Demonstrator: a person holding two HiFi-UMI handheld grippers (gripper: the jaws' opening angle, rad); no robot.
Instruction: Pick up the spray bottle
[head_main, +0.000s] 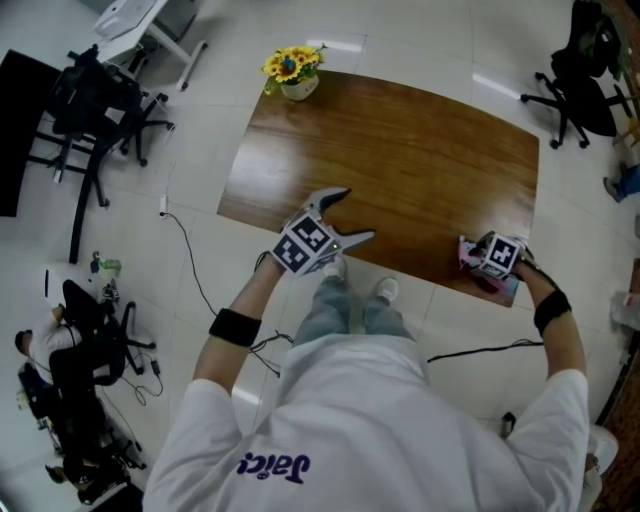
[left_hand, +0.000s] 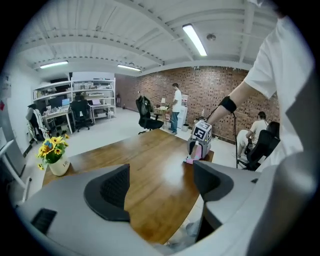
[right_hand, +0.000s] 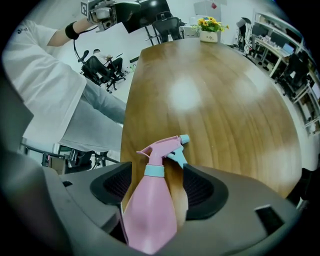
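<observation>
Right tool (right_hand: 157, 172) has its jaws spread around the pink spray bottle (right_hand: 150, 212) at the bottom centre of its view, with a sliver of tabletop (right_hand: 210, 100) showing beside one pad. The bottle looks like light, smooth plastic, probably squashy and slippery, so I'd grab the body just below the collar. Left tool (left_hand: 160, 175) is wide open, nothing in it.

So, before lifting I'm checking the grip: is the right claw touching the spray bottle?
Cannot tell. In the right gripper view the spray bottle sits between the right claw's pads; wood shows beside one pad, the other meets its outline.
</observation>
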